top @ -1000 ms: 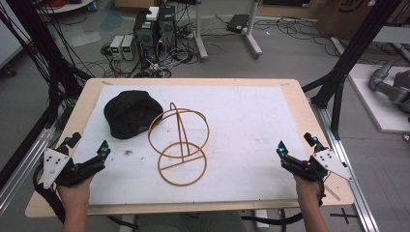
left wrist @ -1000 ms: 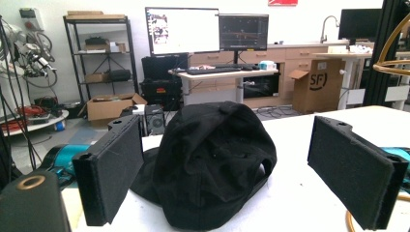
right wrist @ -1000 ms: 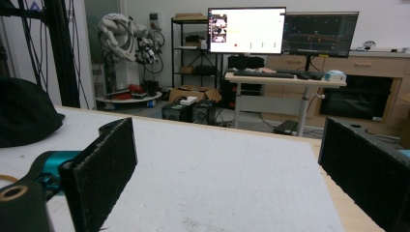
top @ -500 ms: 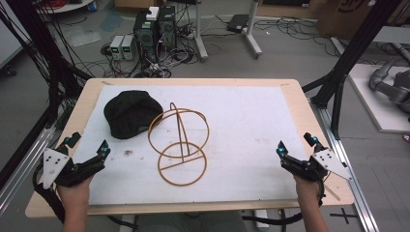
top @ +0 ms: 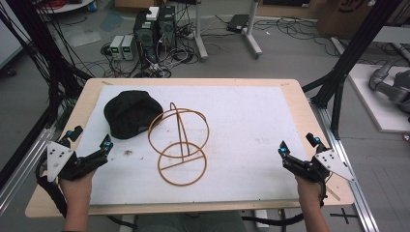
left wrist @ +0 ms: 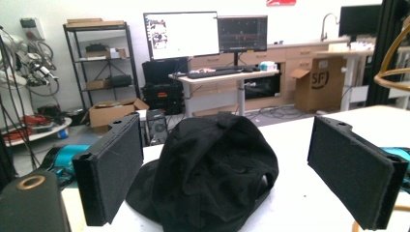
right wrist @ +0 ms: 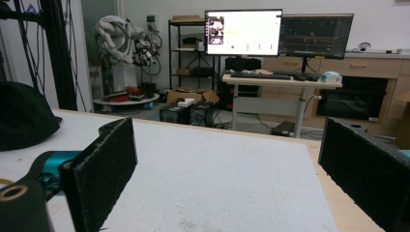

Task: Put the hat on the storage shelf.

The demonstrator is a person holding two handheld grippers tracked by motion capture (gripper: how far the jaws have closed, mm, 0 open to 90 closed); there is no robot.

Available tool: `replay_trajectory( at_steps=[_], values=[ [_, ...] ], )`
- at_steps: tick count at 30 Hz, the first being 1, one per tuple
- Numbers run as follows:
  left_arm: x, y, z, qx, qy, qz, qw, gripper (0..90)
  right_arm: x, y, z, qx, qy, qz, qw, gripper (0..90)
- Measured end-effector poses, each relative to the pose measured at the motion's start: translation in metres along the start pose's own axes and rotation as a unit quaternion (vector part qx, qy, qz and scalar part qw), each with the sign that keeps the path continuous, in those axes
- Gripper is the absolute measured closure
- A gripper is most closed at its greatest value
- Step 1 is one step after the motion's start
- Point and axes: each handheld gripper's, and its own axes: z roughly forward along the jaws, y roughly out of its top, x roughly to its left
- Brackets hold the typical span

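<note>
A crumpled black cap (top: 129, 114) lies on the white mat at the back left. Just right of it stands a tan wire frame (top: 181, 145), two rings joined by rods. My left gripper (top: 91, 137) rests open near the table's left front, short of the cap. In the left gripper view the cap (left wrist: 212, 174) sits ahead between the spread pads (left wrist: 113, 169), apart from them, and a piece of the frame (left wrist: 391, 79) shows at the right edge. My right gripper (top: 298, 146) rests open at the right front, nothing between its pads (right wrist: 104, 164); the cap (right wrist: 24, 116) lies far left there.
The white mat (top: 241, 125) covers most of the wooden table (top: 309, 116). A small dark smudge (top: 129, 152) marks the mat near the left gripper. Beyond the table are computers (top: 154, 29), cables and black frame posts (top: 348, 58) on the floor.
</note>
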Motion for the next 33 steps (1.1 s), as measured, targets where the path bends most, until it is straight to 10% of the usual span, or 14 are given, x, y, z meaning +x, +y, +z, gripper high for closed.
replay_trajectory(
  at_steps=[33],
  values=[
    [-0.006, -0.002, 0.063, 0.044, -0.002, 0.021, 0.9988, 12.8, -0.004, -0.005, 0.002, 0.007, -0.005, 0.0, 1.0, 6.0]
  ],
)
